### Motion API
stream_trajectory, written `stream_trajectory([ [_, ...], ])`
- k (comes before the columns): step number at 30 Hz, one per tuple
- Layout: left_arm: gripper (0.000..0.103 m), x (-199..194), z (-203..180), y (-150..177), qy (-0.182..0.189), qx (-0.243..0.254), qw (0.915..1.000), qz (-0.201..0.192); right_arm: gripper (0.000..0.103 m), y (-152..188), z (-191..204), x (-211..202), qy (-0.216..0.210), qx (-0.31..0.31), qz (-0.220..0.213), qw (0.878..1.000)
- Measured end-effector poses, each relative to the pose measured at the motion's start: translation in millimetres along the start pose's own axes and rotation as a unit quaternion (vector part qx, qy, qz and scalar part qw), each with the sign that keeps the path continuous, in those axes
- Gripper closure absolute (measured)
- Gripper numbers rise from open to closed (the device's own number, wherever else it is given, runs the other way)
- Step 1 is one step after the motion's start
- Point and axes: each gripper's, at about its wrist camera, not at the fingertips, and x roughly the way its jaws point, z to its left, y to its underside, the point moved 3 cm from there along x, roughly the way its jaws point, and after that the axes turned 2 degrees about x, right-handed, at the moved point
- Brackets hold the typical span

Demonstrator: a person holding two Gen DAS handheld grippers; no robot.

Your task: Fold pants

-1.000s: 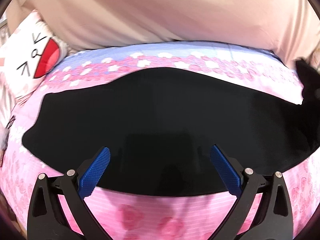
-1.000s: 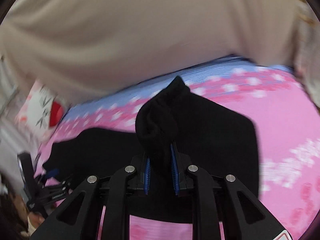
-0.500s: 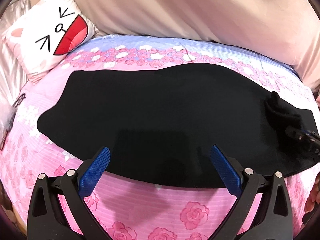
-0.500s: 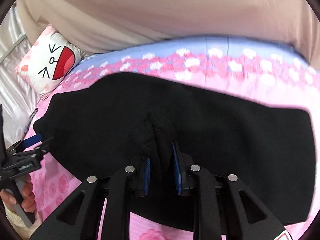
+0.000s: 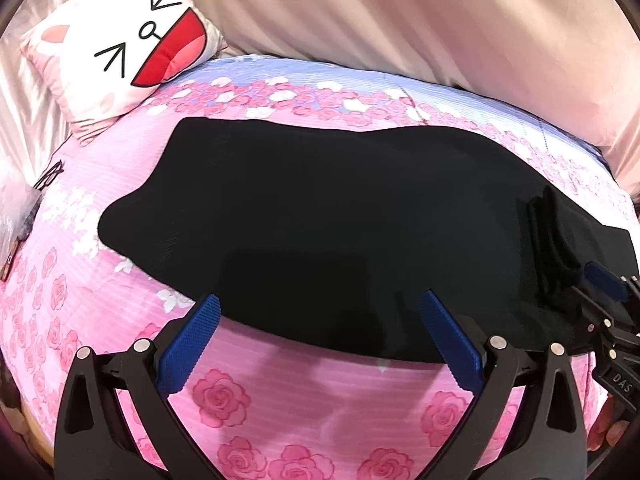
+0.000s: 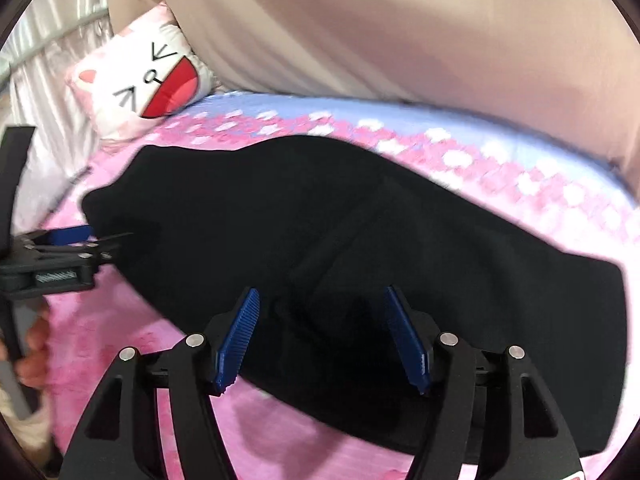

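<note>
The black pants (image 5: 320, 216) lie flat and lengthwise on the pink rose bedsheet (image 5: 240, 400); they also show in the right wrist view (image 6: 360, 240). My left gripper (image 5: 320, 340) is open and empty, hovering at the pants' near edge. My right gripper (image 6: 320, 340) is open, its jaws apart over the near edge of the pants. In the left wrist view the right gripper (image 5: 600, 280) sits at the far right beside a bunched fold of cloth (image 5: 552, 232). The left gripper (image 6: 68, 240) appears at the left of the right wrist view.
A white cat-face pillow (image 5: 124, 44) leans at the back left. A beige curtain (image 5: 400, 20) hangs behind the bed. Small dark items (image 5: 24, 216) lie at the bed's left edge.
My right gripper carried the pants' end down onto the bed, then opened and let go. The pants now lie flat. The left gripper stayed open.
</note>
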Motion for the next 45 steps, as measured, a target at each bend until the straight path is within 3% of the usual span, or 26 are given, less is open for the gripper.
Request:
stream_trajectory([
  [3, 0.005, -2.7, 5.4, 0.6, -0.006, -0.005, 1.0, -0.004, 0.04, 1.9, -2.8, 16.0, -0.004, 0.004, 0.024, 1.0],
  [5, 0.005, -6.8, 14.0, 0.2, -0.007, -0.019, 0.9997, -0.011, 0.043, 3.6, -3.4, 23.4, 0.009, -0.002, 0.015, 1.0],
  [6, 0.005, -8.1, 20.3, -0.2, 0.0, -0.029, 0.9995, -0.012, 0.048, 3.4, -2.3, 25.5, 0.02, -0.009, 0.012, 1.0],
  [8, 0.005, -7.4, 33.3, -0.5, 0.015, -0.053, 0.9984, -0.009, 0.078, -1.2, 0.3, 28.3, 0.051, -0.015, 0.015, 0.998],
  [9, 0.005, -5.5, 44.1, -0.2, 0.024, -0.072, 0.9971, -0.003, 0.082, -5.6, -0.3, 28.6, 0.058, -0.01, 0.018, 0.998],
  [14, 0.005, -8.2, 85.8, 1.5, 0.014, -0.137, 0.9904, -0.005, 0.084, -26.3, -1.2, 14.4, -0.003, 0.044, 0.001, 0.999],
  [16, 0.005, -11.3, 95.4, 1.4, 0.004, -0.146, 0.9892, -0.013, 0.082, -32.2, 14.3, 18.5, -0.027, 0.03, 0.003, 0.999],
  [17, 0.005, -11.6, 97.3, 1.1, 0.002, -0.148, 0.9889, -0.015, 0.072, -31.7, 19.9, 27.8, -0.038, 0.024, 0.016, 0.999],
  [19, 0.005, -9.1, 102.6, 0.7, -0.003, -0.159, 0.9872, -0.012, 0.063, -23.5, 26.1, 48.8, -0.04, 0.019, 0.043, 0.998],
  [21, 0.005, -5.6, 111.7, 1.8, 0.001, -0.18, 0.9836, -0.005, 0.061, -22.7, 29.7, 34.5, -0.05, 0.025, 0.013, 0.998],
  [24, 0.005, 7.3, 139.1, 5.0, 0.003, -0.245, 0.9695, 0.007, 0.06, -23.6, 21.8, 2.9, -0.076, 0.052, -0.017, 0.996],
  [27, 0.005, 21.4, 158.5, 5.6, 0.033, -0.308, 0.9506, 0.012, 0.05, -19.9, -5.5, -23.8, -0.047, 0.073, -0.037, 0.996],
  [28, 0.005, 21.3, 160.4, 2.5, 0.033, -0.314, 0.9488, 0.0, 0.043, -16.6, -18.8, -31.6, -0.032, 0.086, -0.04, 0.995],
  [30, 0.005, 29.9, 156.7, -5.5, 0.058, -0.32, 0.9457, 0.003, 0.041, -6.7, -50.4, -47.1, -0.004, 0.12, -0.047, 0.992],
  [34, 0.005, 40.2, 140.3, -19.2, 0.033, -0.313, 0.9491, -0.004, 0.037, 21.8, -115.4, -72.5, 0.05, 0.203, -0.051, 0.977],
  [35, 0.008, 42.1, 136.3, -21.6, 0.045, -0.307, 0.9508, -0.004, 0.036, 30.8, -130.7, -77.2, 0.062, 0.221, -0.049, 0.972],
  [36, 0.032, 43.7, 129.1, -25.9, 0.041, -0.295, 0.9547, -0.002, 0.036, 40.7, -144.5, -84.0, 0.076, 0.239, -0.048, 0.967],
  [37, 0.074, 40.9, 124.6, -29.1, 0.013, -0.283, 0.959, -0.007, 0.036, 47.5, -155.1, -87.6, 0.086, 0.251, -0.047, 0.963],
  [38, 0.09, 35.2, 116.1, -35.4, -0.004, -0.26, 0.9656, -0.013, 0.036, 57.5, -171.0, -93.2, 0.098, 0.269, -0.046, 0.957],
  [41, 0.09, 1.5, 88.1, -51.7, 0.012, -0.225, 0.9727, -0.055, 0.036, 82.8, -206.7, -108.8, 0.119, 0.312, -0.053, 0.941],
  [45, 0.09, -60.9, -5.7, -77.2, 0.07, -0.116, 0.9849, -0.107, 0.035, 107.1, -238.1, -120.3, 0.125, 0.347, -0.062, 0.927],
])
